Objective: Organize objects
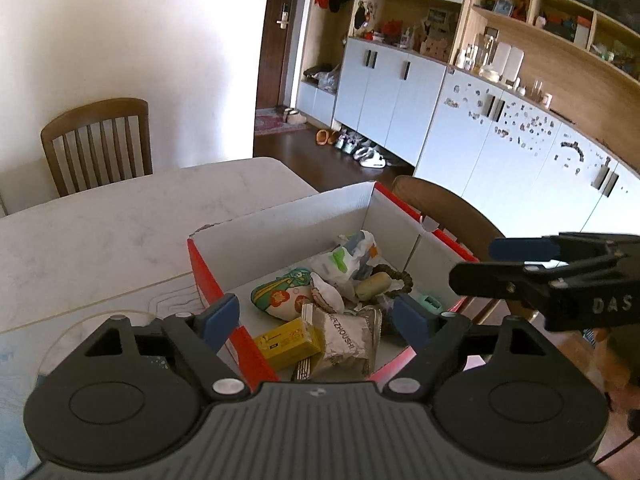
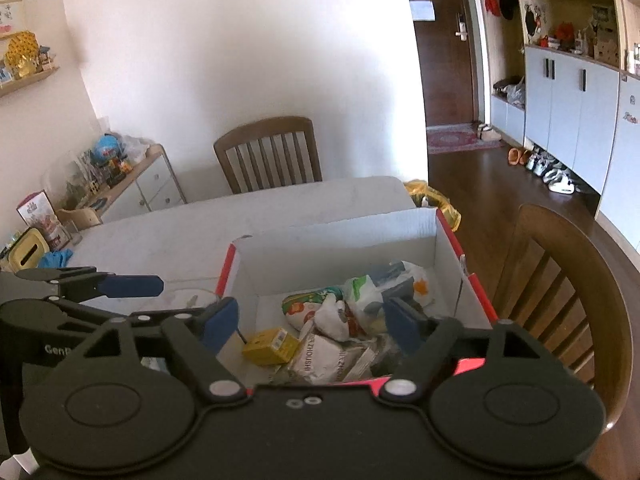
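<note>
From the left wrist, the left claw (image 1: 316, 318) stands apart with nothing between its blue pads, hanging over the near edge of an open cardboard box, red outside and white inside (image 1: 280, 220). The box sits on the pale marble bench (image 1: 120, 224) toward its right end. Inside lie a yellow rectangular carton (image 1: 288, 342), a silver foil packet (image 1: 346, 344), a green flowered pouch (image 1: 280, 292) and a crumpled white plastic bag (image 1: 348, 258). The right claw (image 1: 476, 264) reaches in from the right, beside the box.

From the right wrist, the right claw (image 2: 312, 326) also stands apart and empty over the same box (image 2: 340, 240); the yellow carton (image 2: 270, 346) lies near-left inside, the foil packet (image 2: 328, 360) just right of it. A wooden slat-back chair (image 2: 272, 152) stands at the bench's (image 2: 240, 216) far side.
</note>
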